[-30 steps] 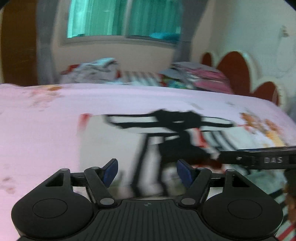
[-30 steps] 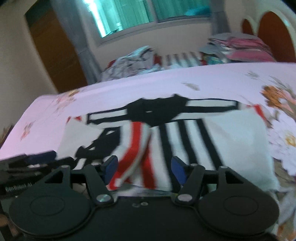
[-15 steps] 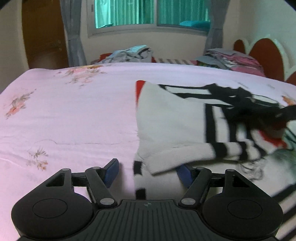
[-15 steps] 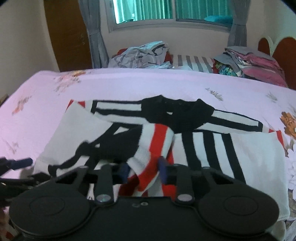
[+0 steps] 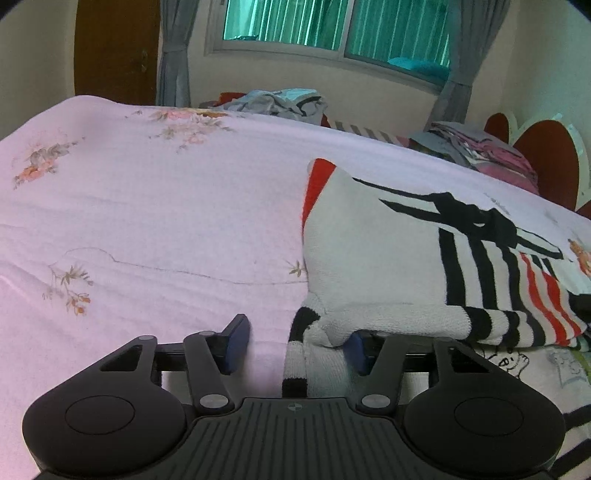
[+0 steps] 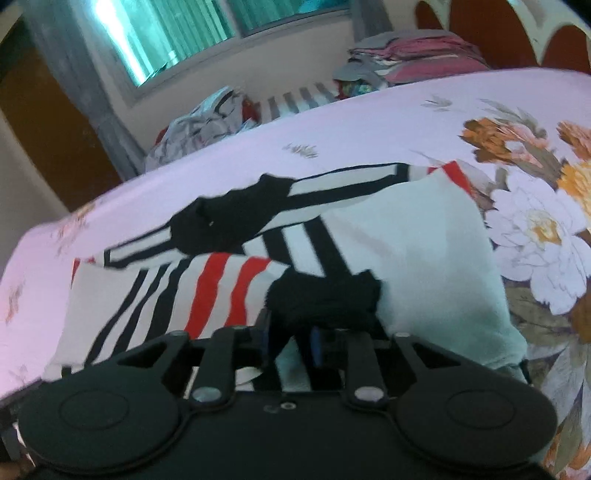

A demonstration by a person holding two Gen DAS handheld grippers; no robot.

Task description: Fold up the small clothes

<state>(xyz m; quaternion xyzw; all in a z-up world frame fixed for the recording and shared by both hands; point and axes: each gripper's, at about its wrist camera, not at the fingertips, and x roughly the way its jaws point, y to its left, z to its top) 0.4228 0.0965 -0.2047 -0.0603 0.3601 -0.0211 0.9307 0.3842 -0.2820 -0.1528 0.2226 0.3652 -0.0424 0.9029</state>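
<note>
Pink floral bedsheet (image 5: 147, 229) carried a striped sweater (image 5: 369, 258). Left gripper (image 5: 297, 345) gaped around its cuff; right gripper (image 6: 290, 341) pinched the sweater's black fold.

Window (image 5: 332, 33) backlight; right view blurred, perhaps motion.

The left wrist view sits low over the bed (image 5: 147, 229), level, facing the window (image 5: 332, 33), close at the sweater's (image 5: 369, 258) left edge; the right wrist view is tilted, nearer the sweater (image 6: 406, 251), facing the same window (image 6: 166, 40); both share sweater, bed, window and clothes pile (image 5: 280, 101).
</note>
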